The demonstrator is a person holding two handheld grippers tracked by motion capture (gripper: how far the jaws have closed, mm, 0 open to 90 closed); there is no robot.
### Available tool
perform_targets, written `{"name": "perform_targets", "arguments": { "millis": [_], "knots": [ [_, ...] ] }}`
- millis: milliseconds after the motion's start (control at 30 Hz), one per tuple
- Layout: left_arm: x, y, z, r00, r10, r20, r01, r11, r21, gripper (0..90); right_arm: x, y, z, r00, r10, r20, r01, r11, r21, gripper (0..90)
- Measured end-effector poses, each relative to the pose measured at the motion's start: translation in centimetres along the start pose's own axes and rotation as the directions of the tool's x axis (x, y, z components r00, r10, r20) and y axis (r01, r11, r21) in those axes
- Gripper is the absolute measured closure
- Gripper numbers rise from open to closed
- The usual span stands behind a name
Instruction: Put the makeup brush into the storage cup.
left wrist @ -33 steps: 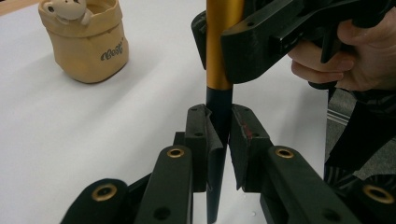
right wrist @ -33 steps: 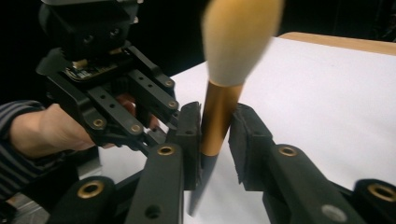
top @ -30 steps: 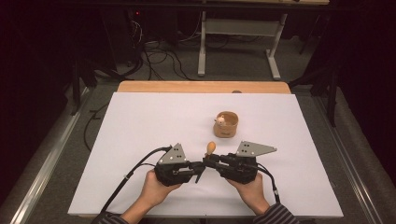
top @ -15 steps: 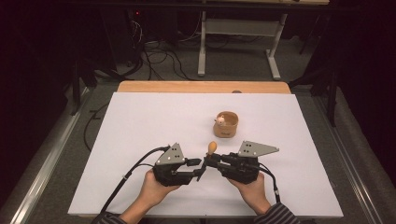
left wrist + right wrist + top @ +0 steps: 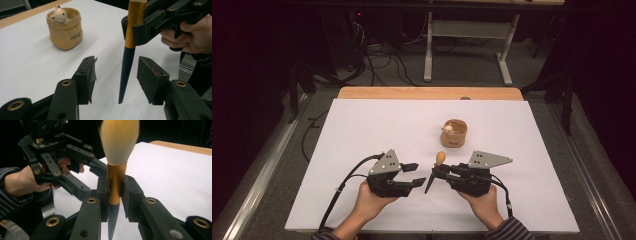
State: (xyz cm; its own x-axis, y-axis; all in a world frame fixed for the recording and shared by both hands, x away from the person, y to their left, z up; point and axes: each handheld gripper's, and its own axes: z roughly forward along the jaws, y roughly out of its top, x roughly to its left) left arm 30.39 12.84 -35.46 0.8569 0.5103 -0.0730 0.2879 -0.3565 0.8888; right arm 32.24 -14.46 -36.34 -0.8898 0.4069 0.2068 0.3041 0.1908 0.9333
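A makeup brush (image 5: 435, 172) stands nearly upright, with a pale bristle head (image 5: 117, 145), a gold ferrule and a black pointed handle (image 5: 127, 65) aimed down at the white sheet. My right gripper (image 5: 443, 172) is shut on the brush at the gold ferrule (image 5: 115, 187). My left gripper (image 5: 416, 175) is open and faces it. Its jaws have just been opening, and the black handle hangs between its pads (image 5: 87, 75) without touching them. A small tan pot (image 5: 454, 133) with a bear figure inside sits farther back.
A white sheet (image 5: 377, 125) covers the table, with a wooden edge (image 5: 427, 93) at the far side. Dark floor, cables and a table frame lie beyond. A person's hands and striped sleeves come in from the near edge.
The left gripper's jaws have opened off the brush handle and drawn slightly left. The right gripper stays still with the brush in it.
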Motion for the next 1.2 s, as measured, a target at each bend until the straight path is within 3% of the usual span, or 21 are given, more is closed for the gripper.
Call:
{"name": "perform_targets", "arguments": {
  "millis": [267,533,867,1200],
  "knots": [
    [0.5,-0.3,-2.1,0.9987,-0.018,-0.047,0.017,0.9994,-0.029,47.7,0.0,0.0,-0.1,1.0000,-0.003,0.002,0.003,1.000,0.002,79.2],
    [1.6,-1.4,-4.4,0.9927,-0.064,-0.102,0.058,0.9961,-0.066,47.4,0.0,0.0,0.0,1.0000,-0.002,0.001,0.002,1.000,0.007,79.1],
    [2.5,-3.2,-6.1,0.9810,-0.113,-0.157,0.101,0.9916,-0.080,46.2,-0.2,0.0,-0.2,1.0000,-0.008,0.004,0.008,1.000,0.013,79.1],
    [3.3,-4.5,-7.3,0.9655,-0.169,-0.198,0.146,0.9815,-0.123,45.8,-0.2,0.0,-0.5,0.9999,-0.007,0.008,0.007,1.000,0.013,79.2]
  ]
}}
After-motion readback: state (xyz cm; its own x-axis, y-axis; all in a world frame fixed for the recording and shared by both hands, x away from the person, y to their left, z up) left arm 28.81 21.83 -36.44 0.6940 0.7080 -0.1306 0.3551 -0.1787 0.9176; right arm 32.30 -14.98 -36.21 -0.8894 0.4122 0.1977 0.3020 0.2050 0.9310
